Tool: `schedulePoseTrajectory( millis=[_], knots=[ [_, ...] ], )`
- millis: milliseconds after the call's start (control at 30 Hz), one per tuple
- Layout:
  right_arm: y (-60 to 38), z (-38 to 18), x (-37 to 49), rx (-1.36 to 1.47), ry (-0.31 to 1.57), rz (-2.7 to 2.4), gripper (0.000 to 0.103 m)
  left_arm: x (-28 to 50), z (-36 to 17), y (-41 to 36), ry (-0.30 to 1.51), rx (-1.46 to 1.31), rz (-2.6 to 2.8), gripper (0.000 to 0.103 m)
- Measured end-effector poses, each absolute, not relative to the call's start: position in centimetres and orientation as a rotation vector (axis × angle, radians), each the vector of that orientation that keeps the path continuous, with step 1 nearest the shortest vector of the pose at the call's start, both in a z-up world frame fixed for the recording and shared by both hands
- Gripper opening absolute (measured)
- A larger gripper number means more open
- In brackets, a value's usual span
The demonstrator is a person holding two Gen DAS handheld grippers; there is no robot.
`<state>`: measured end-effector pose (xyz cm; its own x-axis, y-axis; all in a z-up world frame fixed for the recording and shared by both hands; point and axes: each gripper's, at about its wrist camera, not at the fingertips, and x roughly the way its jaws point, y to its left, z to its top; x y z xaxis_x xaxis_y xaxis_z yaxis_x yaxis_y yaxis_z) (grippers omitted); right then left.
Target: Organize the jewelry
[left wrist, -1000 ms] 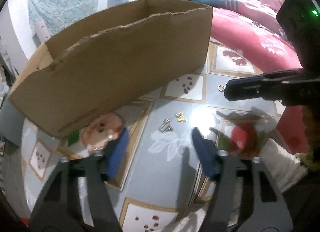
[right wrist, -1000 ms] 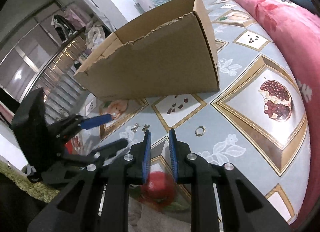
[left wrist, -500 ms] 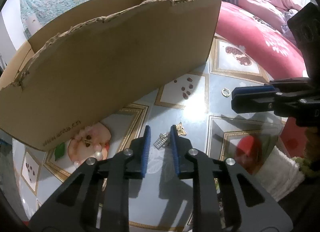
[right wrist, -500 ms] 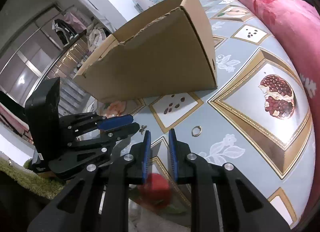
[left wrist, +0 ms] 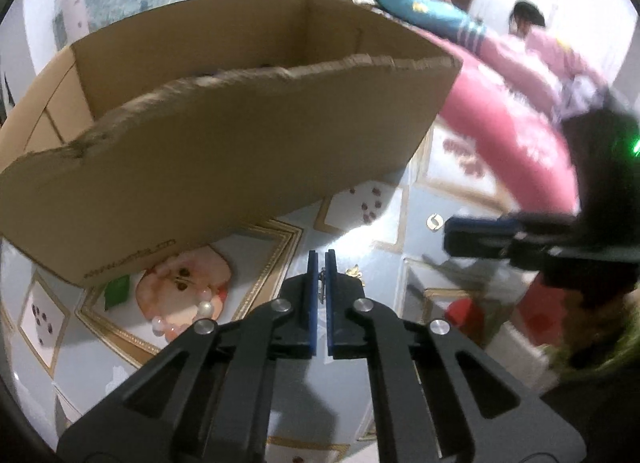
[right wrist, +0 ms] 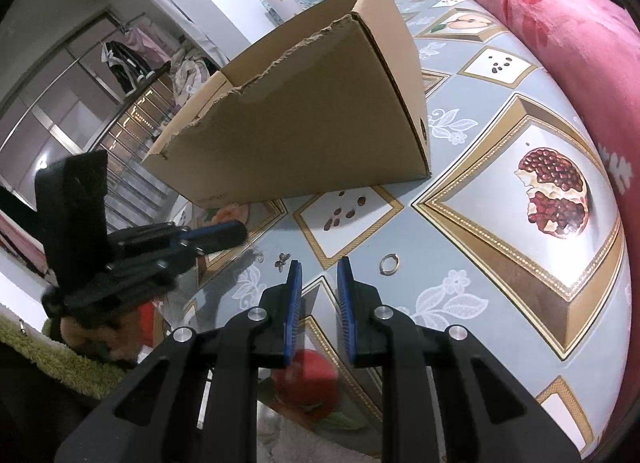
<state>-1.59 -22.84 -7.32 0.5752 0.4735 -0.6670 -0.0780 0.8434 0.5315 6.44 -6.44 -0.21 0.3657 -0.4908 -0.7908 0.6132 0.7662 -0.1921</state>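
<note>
Left gripper (left wrist: 319, 263) — blue pads pinched on a small silver metal earring (left wrist: 320, 286), above the fruit-patterned tablecloth (right wrist: 472, 239). Right gripper (right wrist: 319, 269) — fingers narrowly parted, holding nothing. A gold butterfly-shaped earring (right wrist: 281, 260) and a gold ring (right wrist: 389, 264) lie on the cloth, before the torn brown cardboard box (left wrist: 224, 167).

Each wrist camera is looking forward along its own fingers, close above the patterned tablecloth (right wrist: 496, 167) — the left view is facing the cardboard box (left wrist: 224, 167) broadside, the right view its corner (right wrist: 320, 135) — both sharing box, ring (left wrist: 434, 222) (right wrist: 389, 264) and the opposite gripper.
</note>
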Motion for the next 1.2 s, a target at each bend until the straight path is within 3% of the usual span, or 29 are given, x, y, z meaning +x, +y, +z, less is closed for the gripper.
schedulePoseTrajectory(
  millis=[267, 600, 700, 1200],
  knots=[
    [-22.6, -7.0, -1.6, 0.478, 0.896, 0.343, 0.019, 6.8, 2.2, -3.6, 0.952, -0.118, -0.815, 0.002],
    [-18.9, -5.8, -1.2, 0.304, 0.888, 0.399, 0.019, 7.7, 1.0, -1.8, 1.011, -0.368, -0.878, 0.002],
    [-17.8, -5.8, -1.1, 0.277, 0.893, 0.423, 0.027, 8.0, 0.6, -1.1, 1.031, -0.45, -0.895, 0.002],
    [-14.0, -3.5, -1.0, 0.102, 0.784, 0.489, 0.027, 8.7, -1.4, -0.4, 1.127, -0.67, -0.992, 0.002]
  ],
)
